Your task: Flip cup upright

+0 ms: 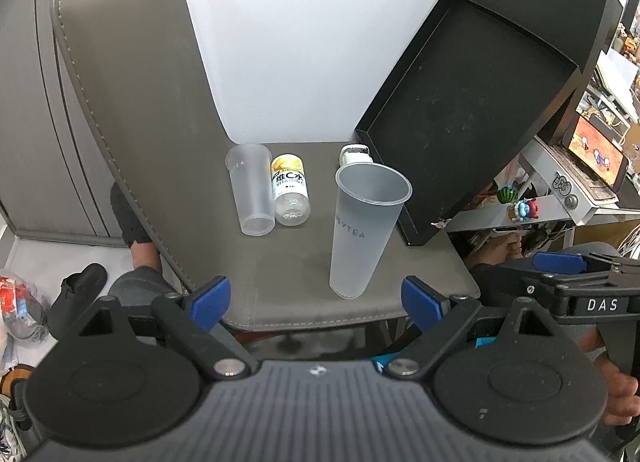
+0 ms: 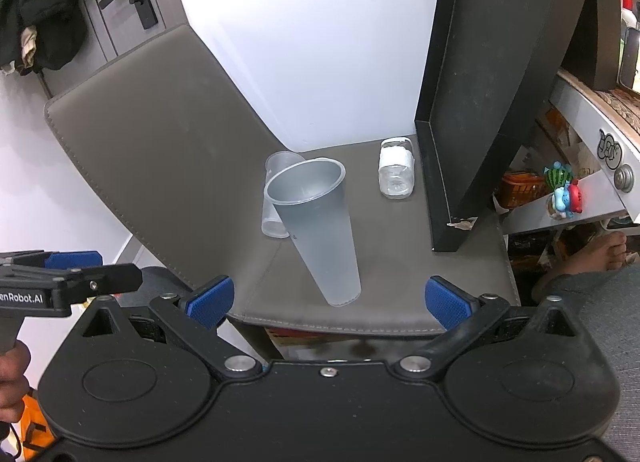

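A tall frosted plastic cup [image 1: 366,227] stands upright, mouth up, on the grey leather chair seat [image 1: 288,262]; it also shows in the right wrist view [image 2: 316,234]. A second clear cup [image 1: 252,189] lies on its side further back, partly hidden behind the upright cup in the right wrist view [image 2: 274,217]. My left gripper [image 1: 316,300] is open and empty, just in front of the upright cup. My right gripper [image 2: 328,300] is open and empty, also just short of that cup's base.
A small yellow-labelled bottle [image 1: 290,189] lies beside the lying cup. A clear bottle [image 2: 396,171] lies near the back right. A black tray [image 1: 468,113] leans upright at the seat's right edge. Cluttered shelves [image 1: 560,189] stand further right.
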